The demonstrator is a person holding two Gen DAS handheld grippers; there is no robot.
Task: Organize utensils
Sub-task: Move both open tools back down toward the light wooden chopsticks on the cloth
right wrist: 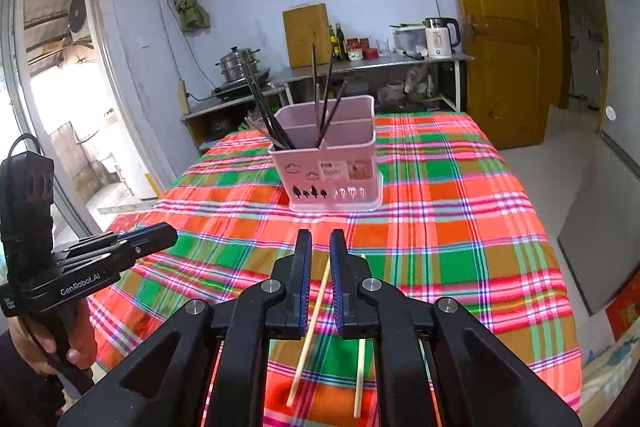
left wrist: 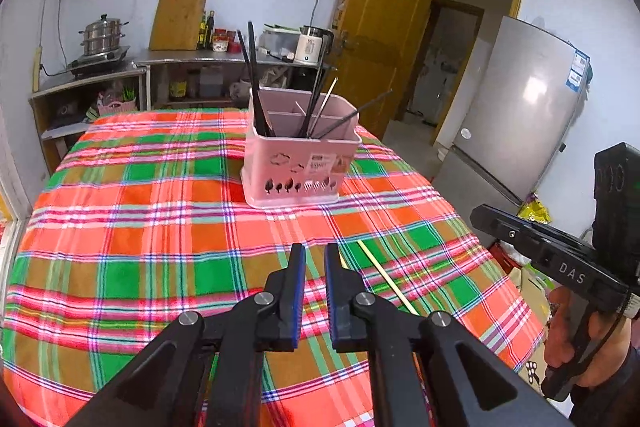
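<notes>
- Lying flat on the plaid cloth of the counter [right wrist: 460,227]: two pale wooden chopsticks, near edge, well short of the pink utensil caddy [right wrist: 332,163].
- Left chopstick [right wrist: 310,331] runs lengthwise up between the jaws of the right gripper [right wrist: 321,247], tilted slightly right at its far tip; right chopstick [right wrist: 361,375] is partly hidden under the right jaw.
- Right gripper jaws slightly spread, straddling the left stick from above, nothing pinched; contact height can't be judged.
- Left gripper [left wrist: 315,253] jaws also slightly spread, empty; one chopstick [left wrist: 386,281] sits off to its right, running diagonally.
- Right arm is nearer; I'd expect it to close across the stick's width.
- Caddy already holds dark chopsticks [right wrist: 276,123] and at least one pale one.
</notes>
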